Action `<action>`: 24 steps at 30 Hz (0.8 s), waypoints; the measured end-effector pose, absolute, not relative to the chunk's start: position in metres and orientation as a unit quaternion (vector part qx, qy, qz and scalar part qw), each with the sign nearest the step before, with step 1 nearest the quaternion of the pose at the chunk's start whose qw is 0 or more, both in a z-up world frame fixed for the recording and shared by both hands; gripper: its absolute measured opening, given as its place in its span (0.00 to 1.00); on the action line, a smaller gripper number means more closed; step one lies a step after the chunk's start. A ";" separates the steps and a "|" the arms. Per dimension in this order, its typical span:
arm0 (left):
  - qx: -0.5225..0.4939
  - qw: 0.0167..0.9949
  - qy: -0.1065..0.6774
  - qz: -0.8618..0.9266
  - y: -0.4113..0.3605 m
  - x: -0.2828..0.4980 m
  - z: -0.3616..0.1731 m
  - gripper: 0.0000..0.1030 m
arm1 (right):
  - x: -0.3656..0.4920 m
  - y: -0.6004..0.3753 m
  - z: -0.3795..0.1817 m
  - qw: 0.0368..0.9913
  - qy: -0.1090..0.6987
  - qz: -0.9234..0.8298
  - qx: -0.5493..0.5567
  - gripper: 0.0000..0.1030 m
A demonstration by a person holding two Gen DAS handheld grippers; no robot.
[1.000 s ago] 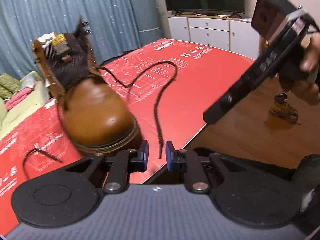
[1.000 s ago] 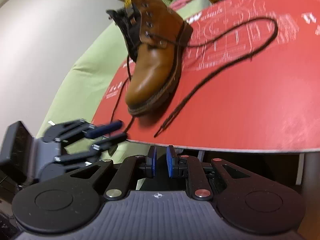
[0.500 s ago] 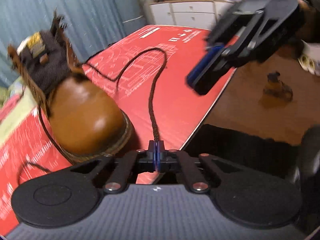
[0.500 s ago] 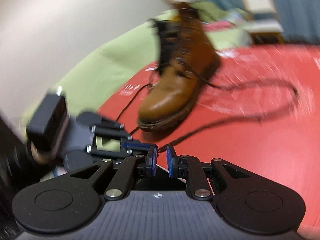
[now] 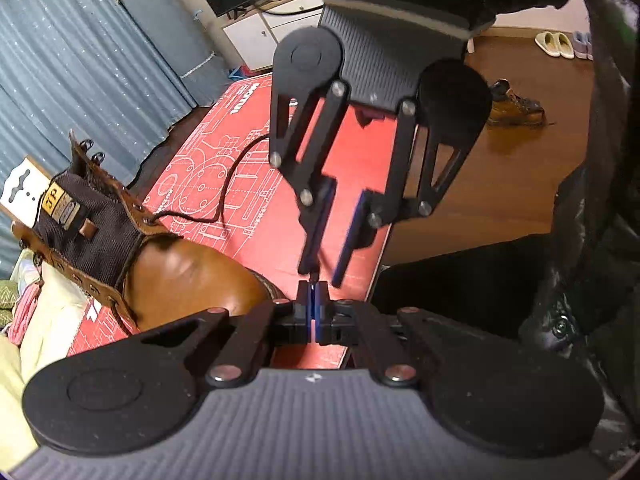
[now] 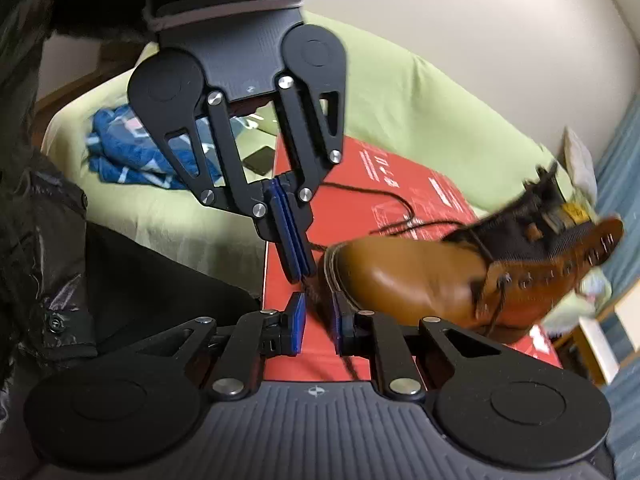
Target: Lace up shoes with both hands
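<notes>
my left hand-held gripper (image 5: pixel 312 307) pinches the lace tip (image 5: pixel 315 276); my right hand-held gripper (image 6: pixel 318 322), spread apart, should clamp just beyond it.

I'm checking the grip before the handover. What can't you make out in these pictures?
- Lace tip: left wrist view, buried between the pads of the shut left tongs.
- Lace's near stretch: left wrist view, covered by the open right tongs.
- Boot eyelets: right wrist view, motion-blurred, so which ones are threaded is unclear.
</notes>
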State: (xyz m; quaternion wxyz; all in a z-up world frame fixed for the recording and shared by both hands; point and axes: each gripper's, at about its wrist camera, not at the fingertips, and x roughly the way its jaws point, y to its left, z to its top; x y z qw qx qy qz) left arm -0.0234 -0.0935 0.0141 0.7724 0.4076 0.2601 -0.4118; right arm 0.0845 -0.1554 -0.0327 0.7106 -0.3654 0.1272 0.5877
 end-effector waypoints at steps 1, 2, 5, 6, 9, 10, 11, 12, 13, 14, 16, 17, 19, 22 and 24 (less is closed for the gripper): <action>0.411 0.771 0.260 -0.411 -0.095 -0.024 0.015 0.00 | 0.084 -0.154 -0.034 0.701 0.125 0.593 -0.375 0.15; 0.414 0.770 0.261 -0.410 -0.096 -0.024 0.015 0.00 | 0.084 -0.152 -0.036 0.694 0.121 0.595 -0.386 0.15; 0.415 0.770 0.263 -0.408 -0.101 -0.026 0.017 0.00 | 0.079 -0.153 -0.039 0.691 0.108 0.590 -0.403 0.09; 0.414 0.771 0.262 -0.407 -0.102 -0.027 0.018 0.00 | 0.078 -0.154 -0.038 0.693 0.106 0.588 -0.402 0.04; 0.400 0.783 0.261 -0.397 -0.103 -0.028 0.022 0.01 | 0.073 -0.158 -0.035 0.705 0.104 0.578 -0.397 0.01; 0.391 0.791 0.262 -0.391 -0.102 -0.026 0.024 0.02 | 0.071 -0.160 -0.034 0.710 0.102 0.573 -0.395 0.01; 0.383 0.798 0.262 -0.384 -0.099 -0.024 0.026 0.03 | 0.069 -0.162 -0.032 0.717 0.101 0.568 -0.392 0.00; 0.374 0.807 0.259 -0.377 -0.095 -0.020 0.028 0.03 | 0.069 -0.165 -0.030 0.725 0.103 0.561 -0.387 0.00; 0.366 0.815 0.256 -0.368 -0.091 -0.016 0.031 0.03 | 0.070 -0.166 -0.028 0.735 0.108 0.550 -0.382 0.00; 0.355 0.826 0.252 -0.357 -0.085 -0.010 0.034 0.04 | 0.073 -0.168 -0.025 0.746 0.114 0.538 -0.375 0.00; 0.335 0.850 0.244 -0.325 -0.073 0.004 0.042 0.04 | 0.080 -0.172 -0.018 0.773 0.128 0.509 -0.356 0.00; 0.329 0.861 0.238 -0.307 -0.068 0.012 0.046 0.04 | 0.086 -0.171 -0.012 0.786 0.134 0.495 -0.346 0.00; 0.323 0.879 0.227 -0.266 -0.059 0.029 0.050 0.04 | 0.098 -0.170 0.000 0.810 0.145 0.467 -0.325 0.00; 0.311 0.899 0.223 -0.214 -0.047 0.056 0.053 0.04 | 0.118 -0.159 0.022 0.832 0.154 0.439 -0.303 0.00; 0.303 0.903 0.227 -0.201 -0.042 0.072 0.050 0.04 | 0.131 -0.149 0.034 0.842 0.158 0.428 -0.287 0.00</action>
